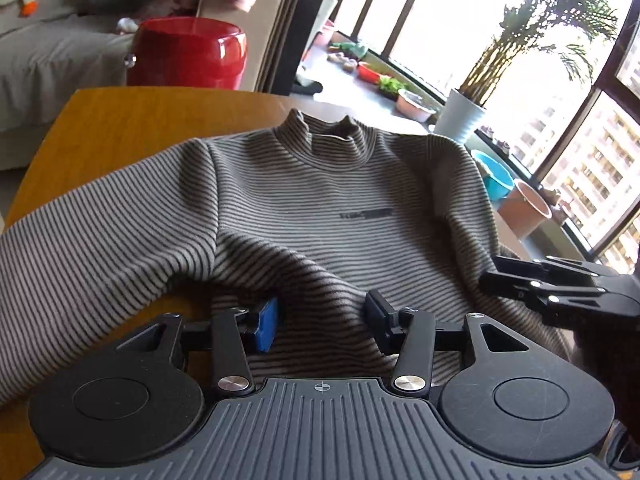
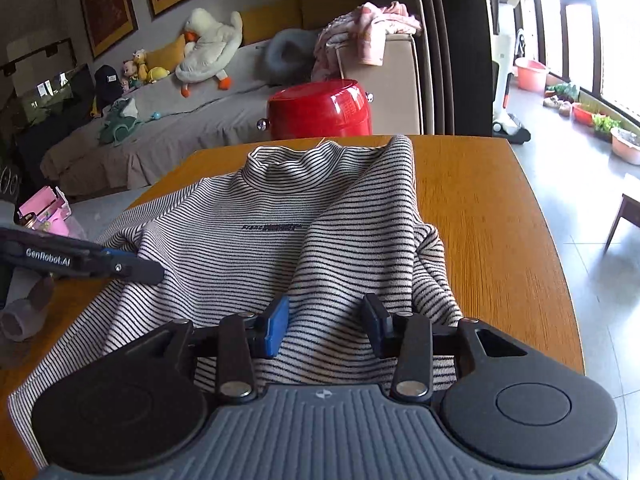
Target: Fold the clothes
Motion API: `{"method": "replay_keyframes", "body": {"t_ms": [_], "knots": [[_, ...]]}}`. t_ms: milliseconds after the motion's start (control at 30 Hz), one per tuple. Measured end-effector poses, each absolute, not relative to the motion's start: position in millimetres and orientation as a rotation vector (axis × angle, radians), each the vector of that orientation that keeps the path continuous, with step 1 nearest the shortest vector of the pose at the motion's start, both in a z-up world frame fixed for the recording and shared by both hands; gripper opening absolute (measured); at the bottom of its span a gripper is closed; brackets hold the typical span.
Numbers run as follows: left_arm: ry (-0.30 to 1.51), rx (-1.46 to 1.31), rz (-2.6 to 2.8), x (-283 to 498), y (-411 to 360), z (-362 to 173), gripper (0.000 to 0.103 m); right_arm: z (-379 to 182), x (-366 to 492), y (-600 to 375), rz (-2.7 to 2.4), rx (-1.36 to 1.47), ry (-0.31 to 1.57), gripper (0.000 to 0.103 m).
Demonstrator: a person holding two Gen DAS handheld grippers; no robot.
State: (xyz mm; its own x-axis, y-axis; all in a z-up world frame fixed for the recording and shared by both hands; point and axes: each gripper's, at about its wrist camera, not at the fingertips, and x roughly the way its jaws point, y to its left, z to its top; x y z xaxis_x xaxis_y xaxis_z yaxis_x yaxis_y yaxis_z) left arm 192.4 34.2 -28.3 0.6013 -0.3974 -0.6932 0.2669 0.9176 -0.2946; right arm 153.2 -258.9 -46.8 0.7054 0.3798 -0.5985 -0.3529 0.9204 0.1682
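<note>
A grey-and-black striped sweater [image 1: 320,200] lies face up on the wooden table [image 1: 132,120], its high collar at the far side. The left sleeve stretches off to the left in the left wrist view. My left gripper [image 1: 322,324] is open over the sweater's near hem, and cloth lies between its blue-padded fingers [image 1: 266,326]. In the right wrist view the sweater [image 2: 248,248] has its right side folded inward over the body. My right gripper [image 2: 324,324] is open over the near right part of the hem. Each gripper shows in the other's view: right gripper [image 1: 532,284], left gripper [image 2: 148,270].
A red round stool [image 2: 320,108] stands just beyond the table's far edge, with a sofa [image 2: 160,120] carrying soft toys behind it. A potted plant [image 1: 460,116] and plastic basins [image 1: 492,176] line the windows. The table [image 2: 500,220] is bare wood to the right of the sweater.
</note>
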Motion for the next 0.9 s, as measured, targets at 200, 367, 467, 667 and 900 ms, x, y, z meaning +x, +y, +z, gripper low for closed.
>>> {"method": "replay_keyframes", "body": {"t_ms": [200,367,467,667,900], "knots": [[0.792,-0.139,-0.319,226.6,24.5,-31.5,0.049,-50.3,177.2,-252.3,0.348,0.02,0.654,0.041],[0.756,-0.142,-0.294,251.6,14.2,-33.2,0.049,-52.3,206.0,-256.7,0.26,0.003,0.654,0.041],[0.762,-0.193,-0.287,242.0,25.1,-29.0,0.05,-53.4,209.3,-260.8,0.262,-0.009,0.659,0.041],[0.761,-0.414,-0.244,192.3,93.6,-16.1,0.053,-55.0,206.4,-263.4,0.274,-0.01,0.651,0.043],[0.736,-0.872,-0.078,158.7,211.2,-40.4,0.055,-53.3,207.4,-257.4,0.282,-0.037,0.648,0.047]]}}
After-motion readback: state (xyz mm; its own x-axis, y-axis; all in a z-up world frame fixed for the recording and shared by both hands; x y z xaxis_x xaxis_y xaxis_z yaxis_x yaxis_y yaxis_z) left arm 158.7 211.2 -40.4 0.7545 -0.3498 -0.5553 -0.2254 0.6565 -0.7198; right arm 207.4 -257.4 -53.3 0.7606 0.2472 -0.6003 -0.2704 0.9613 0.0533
